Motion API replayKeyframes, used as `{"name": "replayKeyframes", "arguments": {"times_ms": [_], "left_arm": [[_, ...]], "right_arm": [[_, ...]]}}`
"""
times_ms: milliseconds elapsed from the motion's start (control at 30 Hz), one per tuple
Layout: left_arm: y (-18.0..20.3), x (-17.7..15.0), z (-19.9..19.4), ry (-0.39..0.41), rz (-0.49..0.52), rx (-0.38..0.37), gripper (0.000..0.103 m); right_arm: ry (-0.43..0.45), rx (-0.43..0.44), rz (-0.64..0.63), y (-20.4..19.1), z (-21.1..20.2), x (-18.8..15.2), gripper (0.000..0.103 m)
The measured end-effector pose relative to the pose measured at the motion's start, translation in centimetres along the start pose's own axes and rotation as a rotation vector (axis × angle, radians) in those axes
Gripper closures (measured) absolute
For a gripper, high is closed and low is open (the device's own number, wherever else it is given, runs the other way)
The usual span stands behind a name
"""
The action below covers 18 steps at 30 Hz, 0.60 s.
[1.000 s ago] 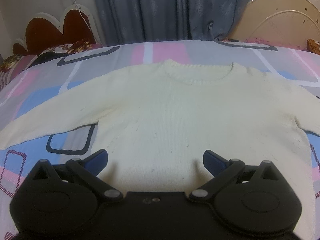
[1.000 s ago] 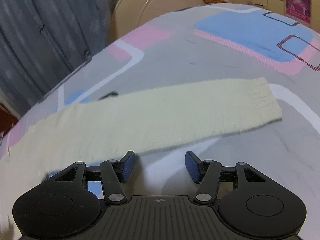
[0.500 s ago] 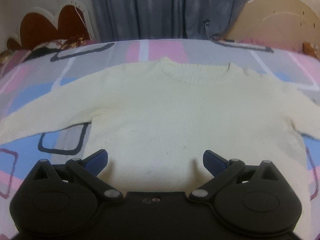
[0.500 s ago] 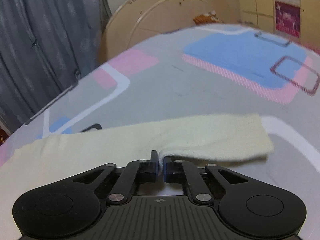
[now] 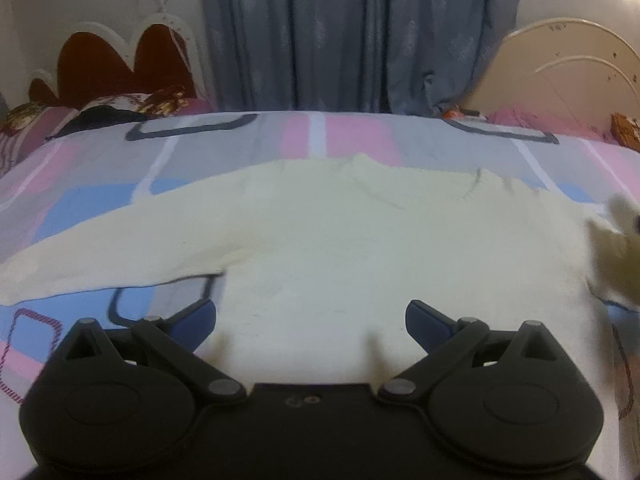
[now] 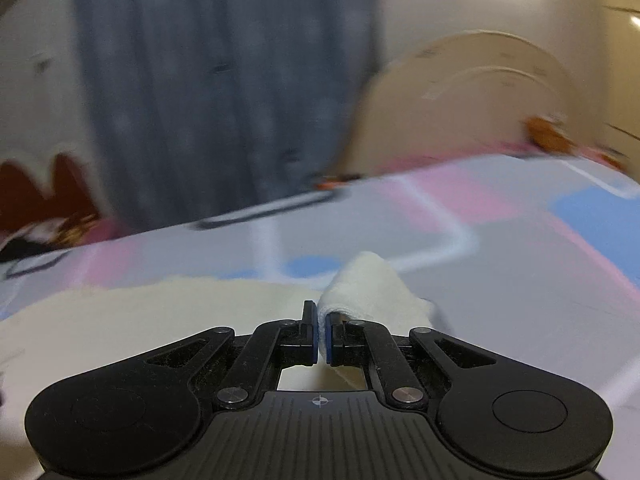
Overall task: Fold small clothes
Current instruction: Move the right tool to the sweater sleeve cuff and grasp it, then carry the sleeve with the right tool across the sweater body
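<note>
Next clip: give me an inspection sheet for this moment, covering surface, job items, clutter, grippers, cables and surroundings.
Surface: bed cover with pink, blue and grey blocks.
Job's things: cream sweater lies flat, neckline away from the camera, one sleeve spread out; the other sleeve is lifted and bunched.
Clutter: dark cloth and patterned pillows at the far left corner; small orange item at the far edge.
Grippers: left gripper open above the sweater's lower part; right gripper shut on the lifted sleeve.
Cables: thin white cord hangs on the wall.
Surroundings: blue-grey curtain, red scalloped headboard, cream round boards.
</note>
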<state>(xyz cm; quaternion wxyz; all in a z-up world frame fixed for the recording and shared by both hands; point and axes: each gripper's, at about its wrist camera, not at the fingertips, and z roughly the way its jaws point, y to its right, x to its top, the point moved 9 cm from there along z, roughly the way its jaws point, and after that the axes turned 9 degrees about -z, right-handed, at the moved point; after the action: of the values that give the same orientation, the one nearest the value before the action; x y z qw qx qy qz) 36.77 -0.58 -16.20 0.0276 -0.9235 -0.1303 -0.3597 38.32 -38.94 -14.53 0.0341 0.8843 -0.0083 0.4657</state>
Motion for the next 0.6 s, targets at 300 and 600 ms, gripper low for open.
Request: {"name": "replayKeyframes", "arguments": {"times_ms": [300,600], "left_arm": [[-2.8,0.8,0.9,-0.008,-0.036,-0.027,0.002],[-2.4,0.4,2.0,-0.024,-0.001,-0.084,0.003]], "right_arm": [[-0.116,0.251,-0.153,-15.6,4.1,-3.2,0.099],[-0.194,0.346,-0.22,-18.8,2.7,-5.3,0.035]]}}
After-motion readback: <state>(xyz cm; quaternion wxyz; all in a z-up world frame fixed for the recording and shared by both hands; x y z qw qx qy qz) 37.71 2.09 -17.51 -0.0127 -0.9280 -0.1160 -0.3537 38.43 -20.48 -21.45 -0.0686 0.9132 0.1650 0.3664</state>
